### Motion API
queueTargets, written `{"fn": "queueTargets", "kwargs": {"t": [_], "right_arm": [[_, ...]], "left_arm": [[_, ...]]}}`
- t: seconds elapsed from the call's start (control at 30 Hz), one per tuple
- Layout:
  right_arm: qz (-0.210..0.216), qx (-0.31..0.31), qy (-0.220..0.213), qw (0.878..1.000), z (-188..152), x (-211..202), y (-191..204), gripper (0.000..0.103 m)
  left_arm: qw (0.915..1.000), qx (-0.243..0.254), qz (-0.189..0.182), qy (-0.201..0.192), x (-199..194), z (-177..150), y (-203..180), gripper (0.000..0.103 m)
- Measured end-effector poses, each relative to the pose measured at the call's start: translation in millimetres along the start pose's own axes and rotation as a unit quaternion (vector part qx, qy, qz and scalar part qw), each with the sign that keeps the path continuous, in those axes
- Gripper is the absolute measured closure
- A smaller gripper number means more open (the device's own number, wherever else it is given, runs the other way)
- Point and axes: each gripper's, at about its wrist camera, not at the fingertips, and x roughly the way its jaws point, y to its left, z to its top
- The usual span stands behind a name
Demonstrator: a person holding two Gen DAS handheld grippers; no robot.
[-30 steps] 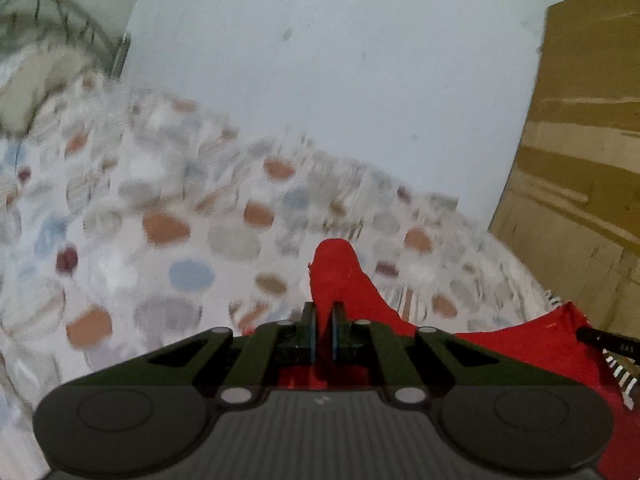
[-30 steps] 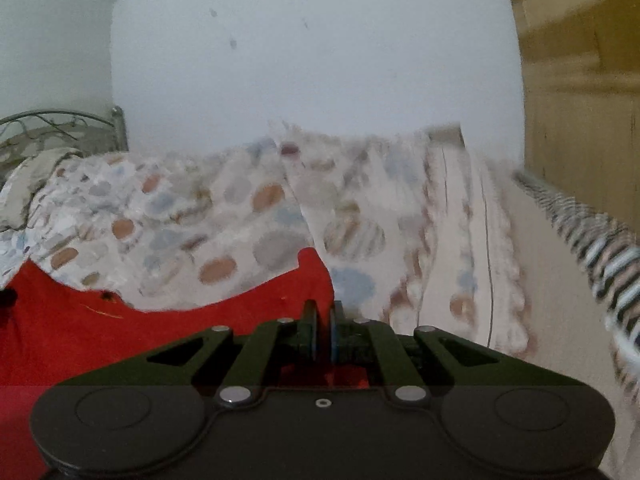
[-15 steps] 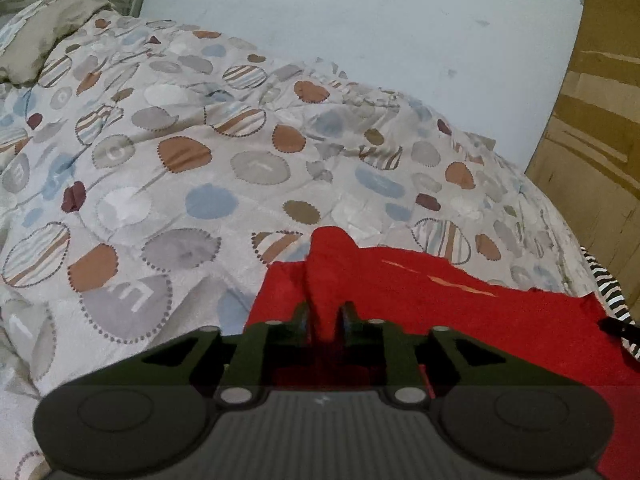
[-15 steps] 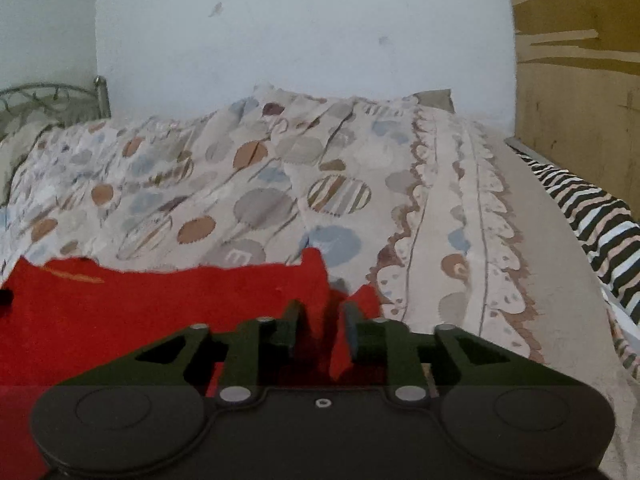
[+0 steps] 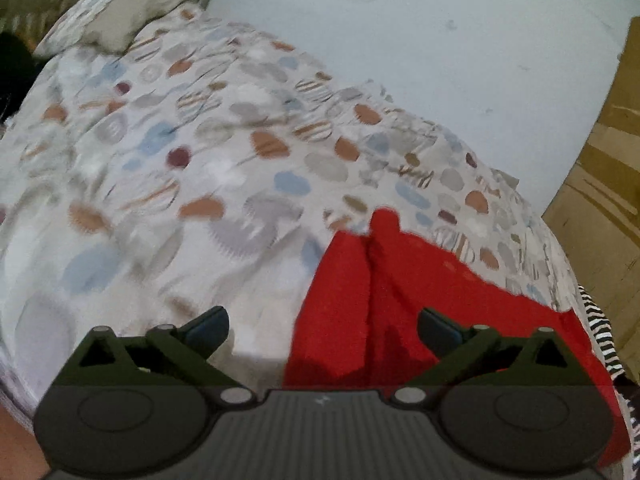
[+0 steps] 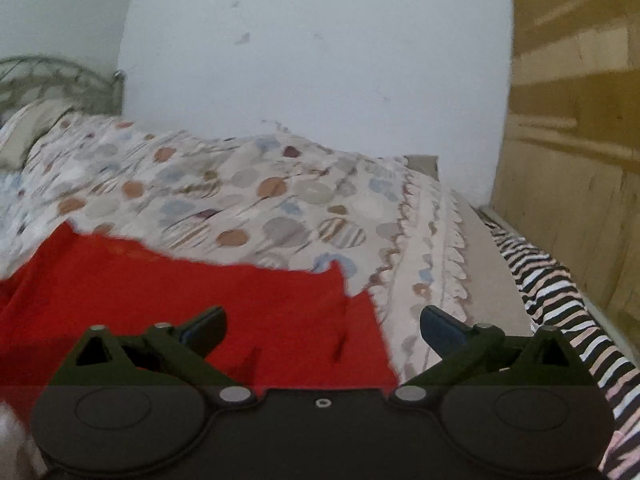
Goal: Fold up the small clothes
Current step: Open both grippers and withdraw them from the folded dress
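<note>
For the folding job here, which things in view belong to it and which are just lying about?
Part of the job:
- red garment, spread on the bed
- left gripper, jaws open
- right gripper, jaws open

Just lying about:
- patterned quilt
- striped cloth
- pillow
- metal headboard

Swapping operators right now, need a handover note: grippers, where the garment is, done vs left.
Left gripper: open, holds nothing, over the left edge of the red garment.
Right gripper: open, holds nothing, over the garment's right edge.
Garment: lies released on the spotted quilt, a raised crease running up its left part. A striped cloth lies to its right, apart from it.
Done: both corners let go; the cloth looks laid down, whether in a fold I cannot tell.
Left: probably regrasp an edge, make the next fold, smooth the crease.
</note>
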Motion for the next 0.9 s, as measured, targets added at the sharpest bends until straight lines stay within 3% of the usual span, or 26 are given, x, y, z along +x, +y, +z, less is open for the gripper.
{"fn": "queueTargets", "kwargs": {"t": [0.23, 0.4, 0.67, 0.77, 0.9], "right_arm": [[-0.006, 0.001, 0.009, 1.000, -34.1, -44.0, 59.0, 0.001], [-0.011, -0.051, -0.019, 0.998, -41.3, -61.5, 87.7, 0.001], [0.008, -0.069, -0.031, 0.997, -16.3, -12.3, 102.7, 0.001], [0.020, -0.101, -0.029, 0.994, -18.1, 3.6, 118.6, 0.001], [0.019, -0.098, -0.007, 0.995, -32.8, 20.3, 125.9, 0.001]], "left_arm": [[0.9987, 0.033, 0.020, 0.032, -31.4, -39.7, 23.1, 0.001], [0.9981, 0.036, -0.016, 0.047, -46.3, -49.6, 27.8, 0.001], [0.9980, 0.021, -0.035, 0.049, -40.1, -52.5, 11.6, 0.000], [0.9977, 0.019, -0.042, 0.051, -39.3, -53.2, 8.5, 0.000], [0.9971, 0.019, -0.040, 0.062, -35.5, -55.2, 8.0, 0.000]]}}
